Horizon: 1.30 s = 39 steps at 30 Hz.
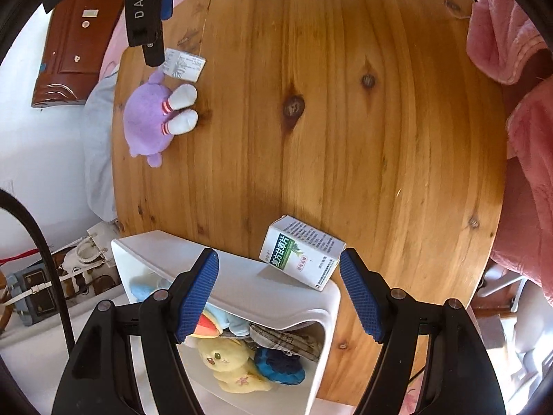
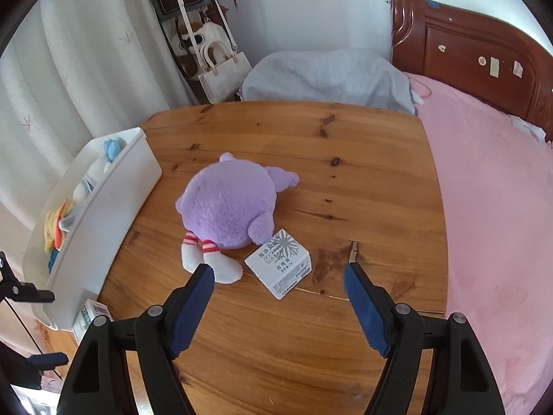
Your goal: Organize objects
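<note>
A white medicine box with a green label point(image 1: 302, 256) lies on the wooden table point(image 1: 345, 121), against the white bin point(image 1: 242, 282). My left gripper point(image 1: 279, 294) hovers open just above and before this box, nothing between its blue pads. The bin holds a yellow plush point(image 1: 231, 363), a blue one and other items. A purple plush point(image 2: 230, 211) lies at mid-table beside a small white box with a snowflake print point(image 2: 280, 263). My right gripper point(image 2: 279, 302) is open, just short of that box and the plush's white feet; its finger point(image 1: 143, 10) shows at the top of the left wrist view.
A pink bed point(image 2: 484, 207) with a brown headboard point(image 2: 466, 45) borders the table's right side. A grey covered bundle point(image 2: 328, 76) lies beyond the far edge. Bags point(image 2: 221, 65) hang by a curtain. A person's pink sleeve point(image 1: 501, 34) shows at upper right of the left wrist view.
</note>
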Tool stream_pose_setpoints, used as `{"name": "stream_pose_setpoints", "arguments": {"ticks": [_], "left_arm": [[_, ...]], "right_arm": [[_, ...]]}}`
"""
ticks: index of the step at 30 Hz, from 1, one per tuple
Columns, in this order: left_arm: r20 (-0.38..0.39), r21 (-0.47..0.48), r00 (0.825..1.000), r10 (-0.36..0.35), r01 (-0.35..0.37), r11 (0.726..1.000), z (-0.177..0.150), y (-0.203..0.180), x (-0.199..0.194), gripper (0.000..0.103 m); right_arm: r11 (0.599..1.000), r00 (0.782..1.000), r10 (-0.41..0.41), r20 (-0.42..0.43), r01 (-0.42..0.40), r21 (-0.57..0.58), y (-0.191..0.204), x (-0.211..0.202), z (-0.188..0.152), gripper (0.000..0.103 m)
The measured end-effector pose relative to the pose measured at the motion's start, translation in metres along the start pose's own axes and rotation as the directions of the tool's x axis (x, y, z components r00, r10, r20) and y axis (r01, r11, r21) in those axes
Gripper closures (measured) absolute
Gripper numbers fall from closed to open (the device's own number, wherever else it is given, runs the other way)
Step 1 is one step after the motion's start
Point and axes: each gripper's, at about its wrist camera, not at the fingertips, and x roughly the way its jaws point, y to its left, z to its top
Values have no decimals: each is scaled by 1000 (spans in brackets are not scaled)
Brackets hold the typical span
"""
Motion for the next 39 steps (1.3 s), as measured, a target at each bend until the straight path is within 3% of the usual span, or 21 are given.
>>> {"name": "stream_pose_setpoints", "arguments": {"ticks": [12, 18, 28, 29, 35, 39], "left_arm": [[-51, 20, 997, -51, 52, 998, 0, 7, 29, 27], [-31, 68, 995, -91, 93, 993, 0, 1, 28, 27], [-43, 87, 984, -173, 176, 981, 2, 5, 31, 27], [-30, 123, 985, -170, 173, 977, 1, 5, 31, 28], [-29, 130, 975, -220, 222, 966, 4, 6, 31, 40], [-29, 112, 968, -248, 250, 962, 7, 8, 30, 50]], "right_arm": [[1000, 999, -27, -31, 27, -7, 6, 22, -5, 25], [1000, 999, -26, -44, 26, -9, 10, 30, -6, 25], [999, 997, -34, -72, 33, -19, 16, 42, -6, 35], [999, 997, -32, -73, 31, -18, 17, 43, -6, 37], [999, 996, -39, -81, 38, -19, 17, 45, -6, 46], [999, 994, -51, -91, 50, -19, 17, 47, -6, 60]]}}
